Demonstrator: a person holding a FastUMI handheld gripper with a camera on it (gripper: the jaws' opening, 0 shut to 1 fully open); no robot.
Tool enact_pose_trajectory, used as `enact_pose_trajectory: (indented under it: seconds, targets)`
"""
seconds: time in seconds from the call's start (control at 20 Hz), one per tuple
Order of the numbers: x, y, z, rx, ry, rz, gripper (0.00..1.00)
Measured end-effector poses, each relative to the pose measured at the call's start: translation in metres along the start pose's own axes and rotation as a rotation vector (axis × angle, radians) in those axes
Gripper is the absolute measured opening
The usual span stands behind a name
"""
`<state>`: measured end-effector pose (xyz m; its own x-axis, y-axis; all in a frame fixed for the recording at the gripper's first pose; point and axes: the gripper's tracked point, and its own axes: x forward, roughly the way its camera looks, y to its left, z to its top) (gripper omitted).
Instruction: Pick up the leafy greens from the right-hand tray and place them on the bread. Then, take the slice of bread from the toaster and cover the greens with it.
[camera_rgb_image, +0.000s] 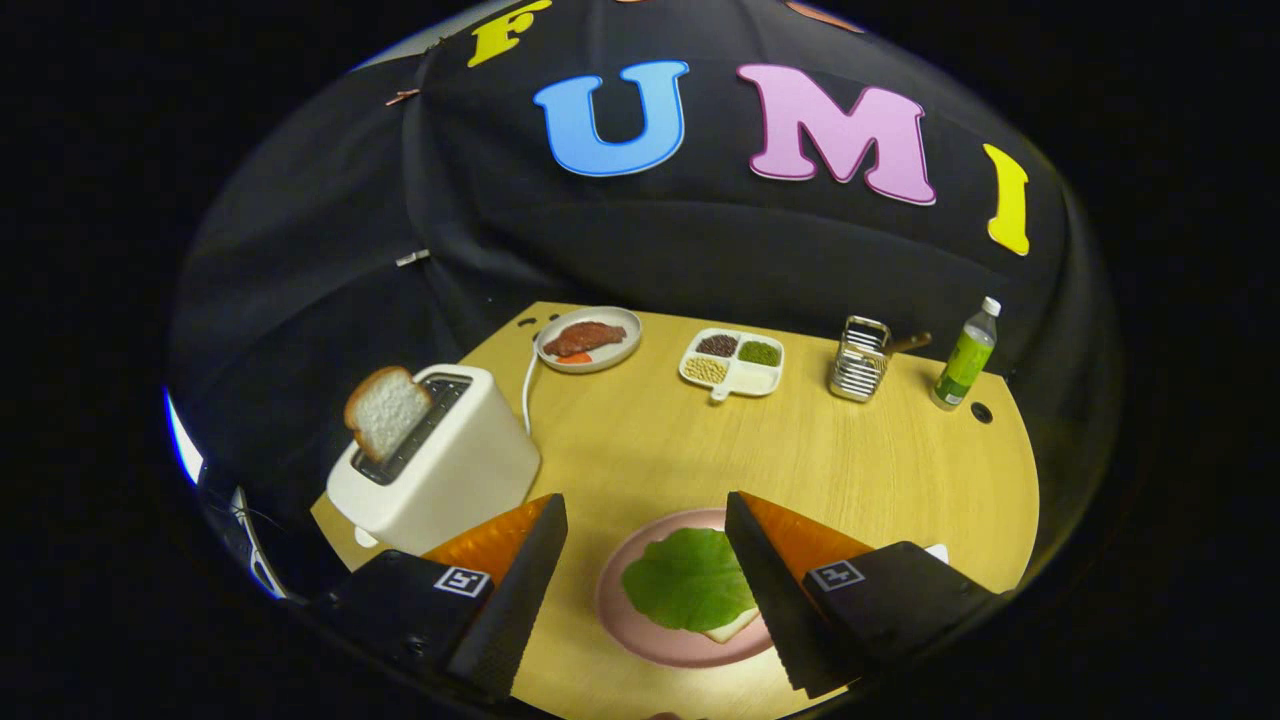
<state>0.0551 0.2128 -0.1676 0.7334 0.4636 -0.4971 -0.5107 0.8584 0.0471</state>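
The jaws hang wide open and empty over the leafy greens (690, 580) on bread (732, 628); the bottle (966, 358) label is unreadable.

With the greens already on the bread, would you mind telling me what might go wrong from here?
The open gripper is empty. The bread slice leans out of the toaster slot, so a poor pinch may crush or drop it. The leaf lies loose on the plate and may shift when covered.
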Motion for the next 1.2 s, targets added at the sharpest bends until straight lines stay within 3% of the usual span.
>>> enact_pose_trajectory:
  seconds: [0.55,0.9,1.2]
  targets:
    - [0.012,0.146,0.055,-0.131,-0.054,0.223,0.99]
    - [0.035,0.215,0.053,-0.209,-0.036,0.306,0.99]
    - [0.065,0.251,0.036,-0.203,0.026,0.323,0.99]
